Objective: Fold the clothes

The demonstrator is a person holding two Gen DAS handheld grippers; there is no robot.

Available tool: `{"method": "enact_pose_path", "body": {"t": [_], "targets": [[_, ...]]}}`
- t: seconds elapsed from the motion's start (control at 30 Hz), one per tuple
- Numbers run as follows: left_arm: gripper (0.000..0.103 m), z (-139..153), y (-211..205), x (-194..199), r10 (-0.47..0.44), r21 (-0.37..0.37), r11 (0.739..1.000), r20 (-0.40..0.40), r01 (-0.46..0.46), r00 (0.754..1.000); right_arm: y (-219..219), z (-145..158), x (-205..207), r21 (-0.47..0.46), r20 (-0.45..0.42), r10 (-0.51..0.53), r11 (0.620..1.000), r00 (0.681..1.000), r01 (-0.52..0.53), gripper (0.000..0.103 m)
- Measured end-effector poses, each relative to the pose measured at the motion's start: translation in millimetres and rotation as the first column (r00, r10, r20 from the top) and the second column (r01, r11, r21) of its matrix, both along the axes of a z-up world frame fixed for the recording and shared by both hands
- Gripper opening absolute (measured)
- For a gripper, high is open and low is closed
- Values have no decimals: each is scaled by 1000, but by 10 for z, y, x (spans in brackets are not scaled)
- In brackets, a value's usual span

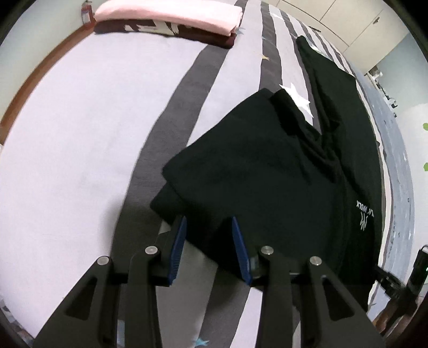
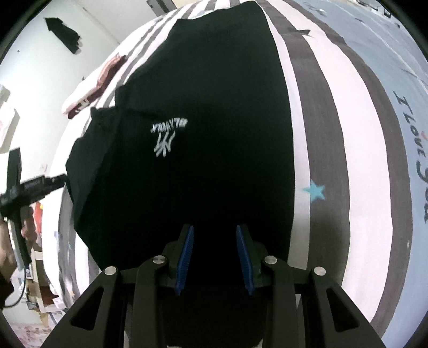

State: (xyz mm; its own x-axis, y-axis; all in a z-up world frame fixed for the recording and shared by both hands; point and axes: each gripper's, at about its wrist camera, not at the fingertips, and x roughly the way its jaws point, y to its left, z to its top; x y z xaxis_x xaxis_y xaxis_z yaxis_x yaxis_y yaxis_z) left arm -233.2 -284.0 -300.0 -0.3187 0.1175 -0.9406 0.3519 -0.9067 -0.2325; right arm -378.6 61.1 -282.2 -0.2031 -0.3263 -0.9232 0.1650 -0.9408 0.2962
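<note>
Both claws, left (image 1: 208,227) and right (image 2: 214,235), gape part-open over soft black shirt (image 1: 254,174), gripping nothing.

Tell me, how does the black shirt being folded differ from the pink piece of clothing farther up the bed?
The black shirt is dark, carries a small white logo and lies only partly folded, one side turned over. The pink garment is pale, shows no print and is already a neat flat rectangle stacked on a maroon patterned garment. Both rest on the striped bedsheet.
</note>
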Motion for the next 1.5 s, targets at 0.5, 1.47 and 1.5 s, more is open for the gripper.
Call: {"method": "enact_pose_path", "body": {"t": [0.5, 1.47, 1.5], "targets": [[0, -24, -7, 52, 31, -36, 999, 36, -30, 999, 118, 33, 330, 40, 14, 10, 999, 1000, -10, 30], [14, 250, -182, 260, -10, -164, 986, -26, 5, 1000, 85, 224, 569, 33, -20, 119, 992, 993, -118, 30], [15, 237, -135, 145, -30, -156, 987, -35, 24, 999, 32, 246, 561, 22, -24, 127, 992, 992, -127, 30]]}}
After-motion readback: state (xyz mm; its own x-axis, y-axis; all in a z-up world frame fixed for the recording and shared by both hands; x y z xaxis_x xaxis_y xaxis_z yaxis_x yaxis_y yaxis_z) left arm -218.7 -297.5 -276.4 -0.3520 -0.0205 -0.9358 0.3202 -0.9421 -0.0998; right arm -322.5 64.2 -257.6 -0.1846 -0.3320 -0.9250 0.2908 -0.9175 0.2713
